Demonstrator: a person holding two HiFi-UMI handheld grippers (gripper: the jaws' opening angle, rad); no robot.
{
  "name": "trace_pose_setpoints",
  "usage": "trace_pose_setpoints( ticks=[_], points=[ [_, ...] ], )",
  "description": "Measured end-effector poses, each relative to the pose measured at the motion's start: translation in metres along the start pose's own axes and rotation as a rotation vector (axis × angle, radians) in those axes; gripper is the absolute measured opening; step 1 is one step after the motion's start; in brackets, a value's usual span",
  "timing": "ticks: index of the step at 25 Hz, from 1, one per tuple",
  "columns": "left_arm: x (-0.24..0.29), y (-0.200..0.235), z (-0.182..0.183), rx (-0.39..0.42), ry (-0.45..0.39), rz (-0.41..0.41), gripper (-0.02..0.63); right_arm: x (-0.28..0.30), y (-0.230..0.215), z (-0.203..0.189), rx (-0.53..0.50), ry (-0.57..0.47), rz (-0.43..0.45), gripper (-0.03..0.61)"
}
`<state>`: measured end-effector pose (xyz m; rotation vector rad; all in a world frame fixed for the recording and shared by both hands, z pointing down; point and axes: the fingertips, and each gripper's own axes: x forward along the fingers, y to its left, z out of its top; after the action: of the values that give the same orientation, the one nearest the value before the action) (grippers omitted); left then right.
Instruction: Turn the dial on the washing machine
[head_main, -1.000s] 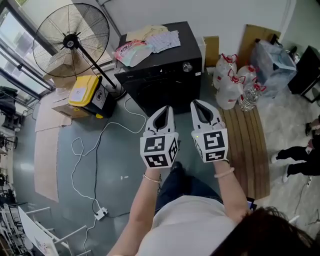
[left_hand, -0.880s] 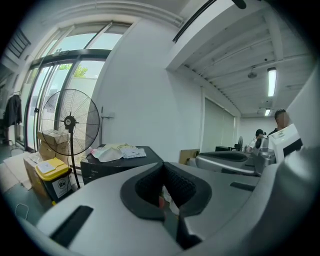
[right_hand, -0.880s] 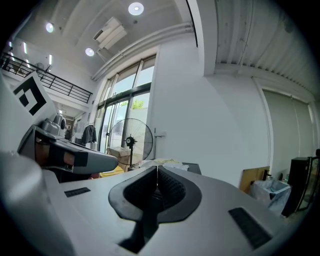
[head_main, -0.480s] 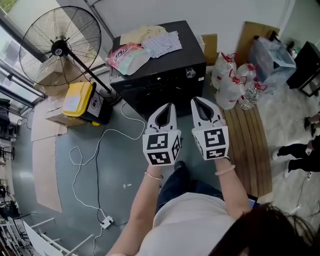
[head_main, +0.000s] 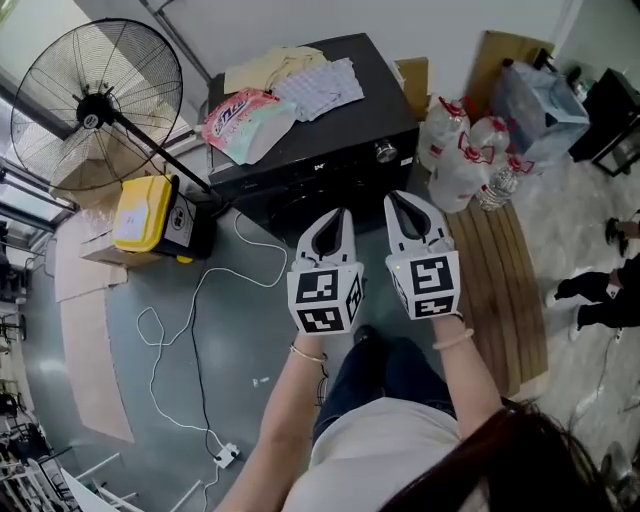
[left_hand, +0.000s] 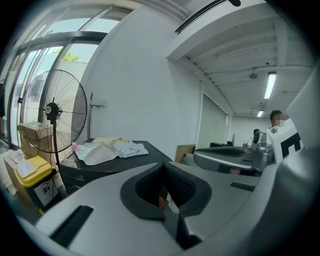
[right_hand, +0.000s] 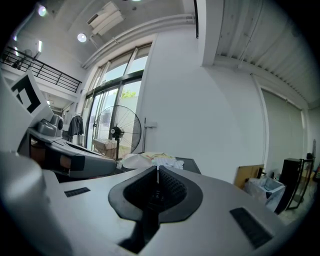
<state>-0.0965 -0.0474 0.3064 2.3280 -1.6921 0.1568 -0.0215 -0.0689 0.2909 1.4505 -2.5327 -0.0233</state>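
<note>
Dial (head_main: 386, 152) near washing machine (head_main: 365, 105) front's right edge, left gripper (head_main: 336, 213) and right gripper (head_main: 401, 198) apart from it, jaws closed, empty

floor: grey floor (head_main: 230, 340), cardboard sheet (head_main: 95, 360), slatted wooden board (head_main: 505, 300) | left: pedestal fan (head_main: 95, 105), yellow-lidded box (head_main: 140, 210) | right: water jugs (head_main: 455, 170) | wall: white wall (left_hand: 145, 85) | light: tall windows (left_hand: 45, 65), lit ceiling strip light (left_hand: 270, 85)

Left tongs (head_main: 335, 214) and right tongs (head_main: 401, 199) pale grey, black-and-white marker cubes (head_main: 323, 300); white shirt (head_main: 385, 452), dark trousers (head_main: 378, 372), wrist bracelets (head_main: 306, 354)
</note>
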Motion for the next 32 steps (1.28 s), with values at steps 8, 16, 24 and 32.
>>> trace_pose_setpoints(
  ticks=[8, 16, 24, 32],
  points=[
    [0.045, 0.019, -0.025, -0.013, 0.033, 0.025, 0.017, 0.042, -0.019, -0.026, -0.020, 0.028, 0.014, 0.023],
    [0.090, 0.041, -0.053, -0.025, 0.053, 0.071, 0.017, 0.083, -0.041, -0.063, -0.018, 0.054, 0.017, 0.029],
    [0.132, 0.052, -0.076, -0.028, 0.056, 0.088, 0.017, 0.115, -0.063, -0.096, -0.008, 0.072, 0.007, 0.046],
    [0.162, 0.061, -0.093, -0.032, 0.058, 0.119, 0.017, 0.142, -0.080, -0.129, 0.023, 0.102, -0.012, 0.087]
  ],
)
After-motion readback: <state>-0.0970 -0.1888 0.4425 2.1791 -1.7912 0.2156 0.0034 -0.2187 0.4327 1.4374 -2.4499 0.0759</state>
